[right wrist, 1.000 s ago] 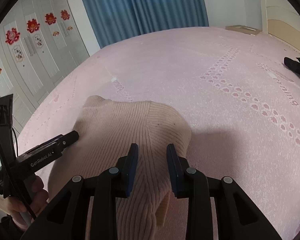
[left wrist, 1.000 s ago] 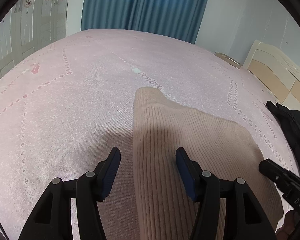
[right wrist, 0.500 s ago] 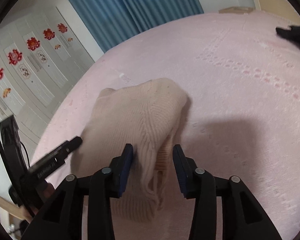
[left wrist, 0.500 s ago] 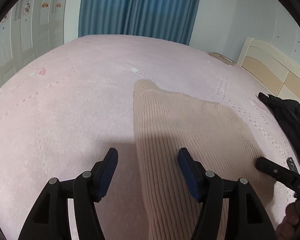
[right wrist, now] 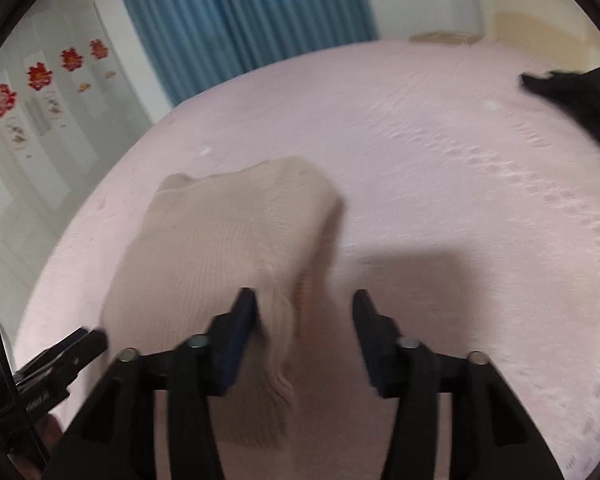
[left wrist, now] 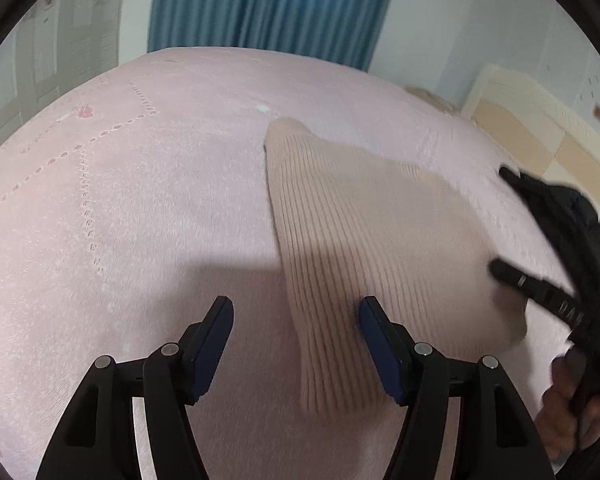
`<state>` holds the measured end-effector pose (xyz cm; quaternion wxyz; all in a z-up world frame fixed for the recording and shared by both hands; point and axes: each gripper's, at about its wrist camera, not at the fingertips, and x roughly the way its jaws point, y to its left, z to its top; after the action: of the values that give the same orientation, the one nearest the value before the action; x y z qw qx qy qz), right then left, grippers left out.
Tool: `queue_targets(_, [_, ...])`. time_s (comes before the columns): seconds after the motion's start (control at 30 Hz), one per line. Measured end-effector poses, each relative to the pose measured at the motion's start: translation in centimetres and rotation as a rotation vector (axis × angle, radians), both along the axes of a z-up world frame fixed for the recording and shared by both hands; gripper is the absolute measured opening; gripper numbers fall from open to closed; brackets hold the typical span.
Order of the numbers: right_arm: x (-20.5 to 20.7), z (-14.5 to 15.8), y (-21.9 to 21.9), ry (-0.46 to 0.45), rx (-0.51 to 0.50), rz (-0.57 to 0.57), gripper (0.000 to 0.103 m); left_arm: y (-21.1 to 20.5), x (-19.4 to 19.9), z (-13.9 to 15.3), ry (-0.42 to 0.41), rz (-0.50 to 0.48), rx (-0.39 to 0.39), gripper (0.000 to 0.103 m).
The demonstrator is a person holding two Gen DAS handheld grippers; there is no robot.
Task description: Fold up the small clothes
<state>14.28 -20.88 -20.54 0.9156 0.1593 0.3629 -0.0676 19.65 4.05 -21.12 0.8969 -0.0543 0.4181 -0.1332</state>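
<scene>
Left gripper (left wrist: 296, 316) hangs low over the pink bedspread (left wrist: 140, 220), jaws wide and just been opening, nothing pinched; the left edge of the beige ribbed sweater (left wrist: 340, 240) lies between the fingers, pads clear of it. Right gripper (right wrist: 304, 308) jaws have just been opening, about half apart; a loose sweater fold (right wrist: 276, 320) droops beside the left pad, contact unclear from blur. Sweater lies flat mid-bed. Black garment (left wrist: 560, 208) further right. Blue curtain (left wrist: 268, 8) behind, headboard (left wrist: 540, 132) at far right.
</scene>
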Motion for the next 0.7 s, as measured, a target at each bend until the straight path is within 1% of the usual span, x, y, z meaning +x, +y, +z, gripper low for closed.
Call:
queue_targets(0.1, [-1.2, 0.4, 0.7, 0.021, -0.044, -0.004, 0.051, 0.3, -1.0, 0.2, -0.004, -0.010, 0.022, 0.063])
queue_targets(0.23, [-2.7, 1.5, 1.1, 0.052, -0.080, 0.004, 0.052, 0.5, -2.4, 1.1, 0.011, 0.014, 0.066, 0.063])
queue_targets(0.33, [-3.6, 2.4, 1.2, 0.099, -0.088, 0.007, 0.052, 0.8, -4.1, 3.1, -0.010, 0.032, 0.079, 0.064])
queue_targets(0.37, [-4.1, 3.1, 1.4, 0.117, -0.089, 0.005, 0.053, 0.7, -4.8, 4.0, -0.027, 0.037, 0.095, 0.065])
queue_targets(0.4, [-4.6, 3.6, 1.6, 0.123, -0.090, 0.007, 0.055, 0.6, -5.3, 4.8, -0.038, 0.048, 0.117, 0.069])
queue_targets(0.47, [-6.0, 5.3, 1.9, 0.116, -0.099, 0.008, 0.063, 0.4, -6.3, 6.3, -0.052, 0.061, 0.145, 0.070])
queue_targets(0.53, [-7.2, 6.9, 2.3, 0.096, -0.115, 0.005, 0.072, 0.4, -7.4, 8.0, -0.049, 0.068, 0.140, 0.071])
queue_targets(0.57, [-7.9, 7.9, 2.5, 0.081, -0.125, 0.006, 0.075, 0.5, -8.1, 8.8, -0.054, 0.076, 0.136, 0.073])
queue_targets(0.6, [-8.5, 8.6, 2.7, 0.072, -0.135, 0.004, 0.083, 0.5, -8.6, 9.5, -0.062, 0.084, 0.139, 0.075])
queue_targets(0.63, [-9.1, 9.4, 2.8, 0.065, -0.146, 0.001, 0.092, 0.5, -9.2, 10.2, -0.073, 0.094, 0.145, 0.079])
queue_targets(0.67, [-9.8, 10.1, 3.1, 0.055, -0.161, -0.004, 0.095, 0.5, -10.1, 11.1, -0.093, 0.105, 0.158, 0.084])
queue_targets(0.7, [-10.4, 10.7, 3.3, 0.043, -0.180, -0.007, 0.097, 0.4, -10.7, 11.7, -0.104, 0.108, 0.167, 0.086])
